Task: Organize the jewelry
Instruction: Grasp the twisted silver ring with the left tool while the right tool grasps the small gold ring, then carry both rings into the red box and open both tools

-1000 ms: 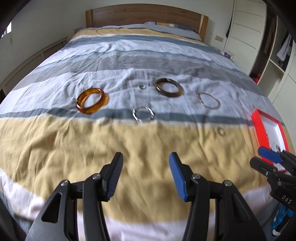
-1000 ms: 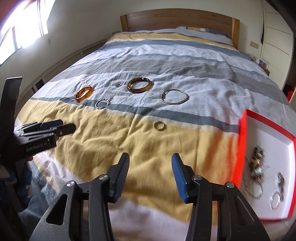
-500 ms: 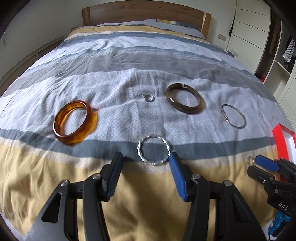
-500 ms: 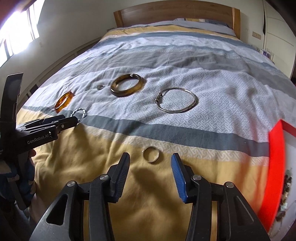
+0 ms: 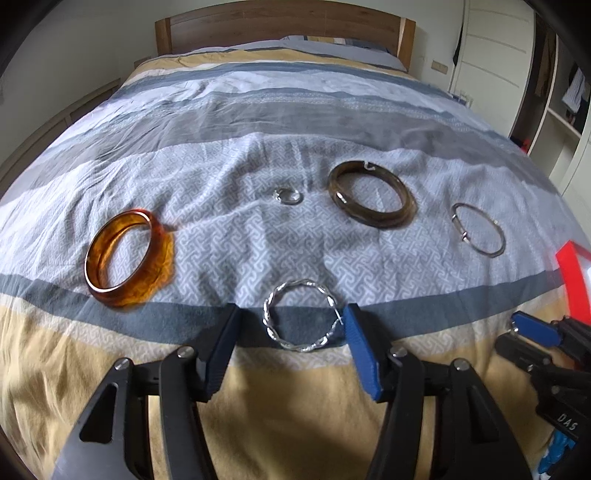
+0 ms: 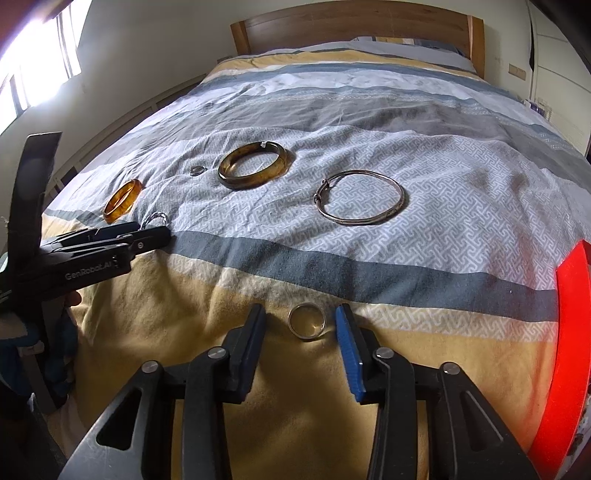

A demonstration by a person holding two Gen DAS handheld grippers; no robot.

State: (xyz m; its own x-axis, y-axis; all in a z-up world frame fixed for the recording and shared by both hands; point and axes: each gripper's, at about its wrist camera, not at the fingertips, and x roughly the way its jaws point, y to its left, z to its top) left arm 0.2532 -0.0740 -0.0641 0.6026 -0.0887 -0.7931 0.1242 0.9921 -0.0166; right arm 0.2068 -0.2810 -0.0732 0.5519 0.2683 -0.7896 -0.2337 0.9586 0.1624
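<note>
My left gripper (image 5: 291,325) is open, its jaws on either side of a twisted silver bangle (image 5: 275,298) lying on the bedspread. My right gripper (image 6: 301,325) is open around a small silver ring (image 6: 293,323) on the yellow stripe. Farther back lie an amber bangle (image 5: 155,266), a dark brown bangle (image 5: 384,219), a thin silver bracelet (image 5: 495,229) and a small ring (image 5: 288,195). The red jewelry box (image 6: 569,354) is at the right edge.
The bed (image 5: 295,110) has a striped grey, white and yellow cover and a wooden headboard (image 5: 284,22). A wardrobe and shelves (image 5: 546,74) stand to the right. The right gripper also shows in the left wrist view (image 5: 517,338).
Both grippers have moved forward and down toward the bed. The twisted bangle now sits between the left jaws and the small ring between the right jaws. The red box slid toward the edge of view.
</note>
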